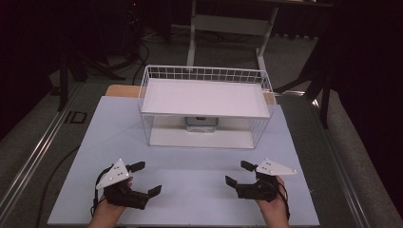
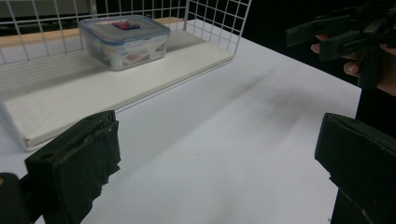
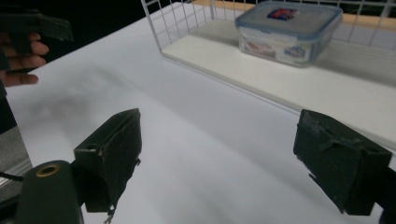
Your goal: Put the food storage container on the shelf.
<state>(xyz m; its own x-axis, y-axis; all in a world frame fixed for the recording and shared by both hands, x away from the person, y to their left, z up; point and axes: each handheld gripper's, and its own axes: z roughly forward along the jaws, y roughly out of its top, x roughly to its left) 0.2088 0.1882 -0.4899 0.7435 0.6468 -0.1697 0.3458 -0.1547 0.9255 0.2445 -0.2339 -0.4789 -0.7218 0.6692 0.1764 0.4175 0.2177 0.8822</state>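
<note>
A clear plastic container with a blue lid [image 1: 202, 123] stands on the lower white board of a white wire rack [image 1: 205, 73], under its upper shelf. It also appears in the left gripper view as the container [image 2: 123, 41] and in the right gripper view as the container [image 3: 288, 31]. My left gripper [image 1: 148, 178] rests near the table's front left, open, with nothing between its jaws [image 2: 215, 163]. My right gripper [image 1: 236, 173] sits at the front right, also open and holding nothing [image 3: 219, 154]. Both are well short of the rack.
The white table [image 1: 190, 161] stretches between the grippers and the rack. The rack's lower board [image 2: 70, 93] has bare room beside the container. A desk frame [image 1: 228, 28] and cables lie on the dark floor behind. The table's edges drop off left and right.
</note>
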